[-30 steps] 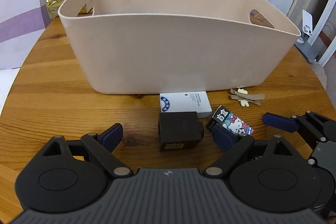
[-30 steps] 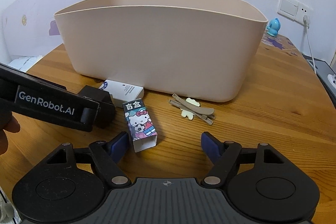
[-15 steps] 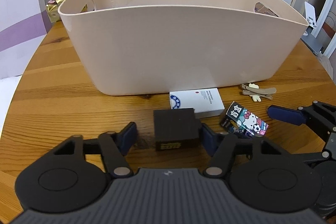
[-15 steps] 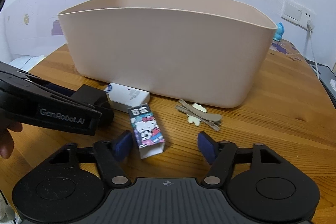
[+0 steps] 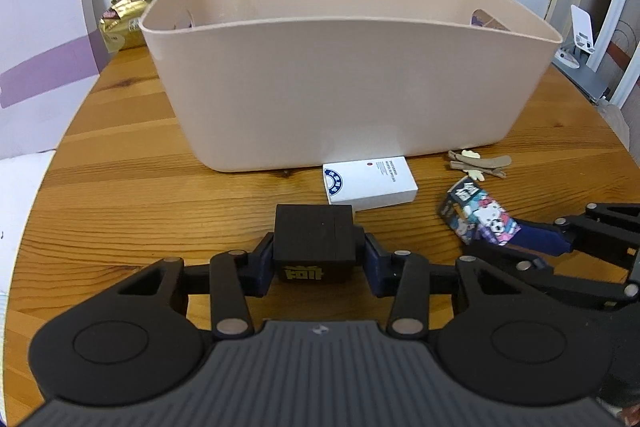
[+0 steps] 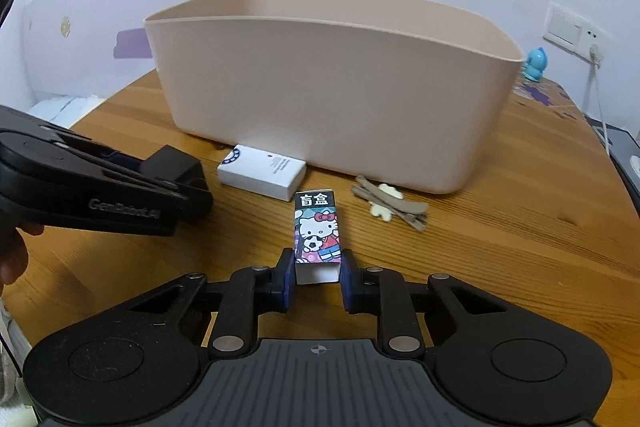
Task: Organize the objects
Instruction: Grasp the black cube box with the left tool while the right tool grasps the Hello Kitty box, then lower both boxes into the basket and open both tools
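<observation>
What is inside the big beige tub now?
Only bare inner walls and handle holes of the beige tub show. Its front wall hides the floor, so anything lying there cannot be seen.

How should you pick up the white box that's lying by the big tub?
Grip the white box across its two long thin sides, coming from above. It lies flat on the table, so only its edges stand up to pinch. Its far end sits close against the beige tub and the black box stands near its front, so the long sides are probably freest.

Wooden table [image 5: 120, 187] carries beige bin [image 5: 348, 87]; white box [image 5: 370, 183]; hair clips [image 5: 480, 163].
</observation>
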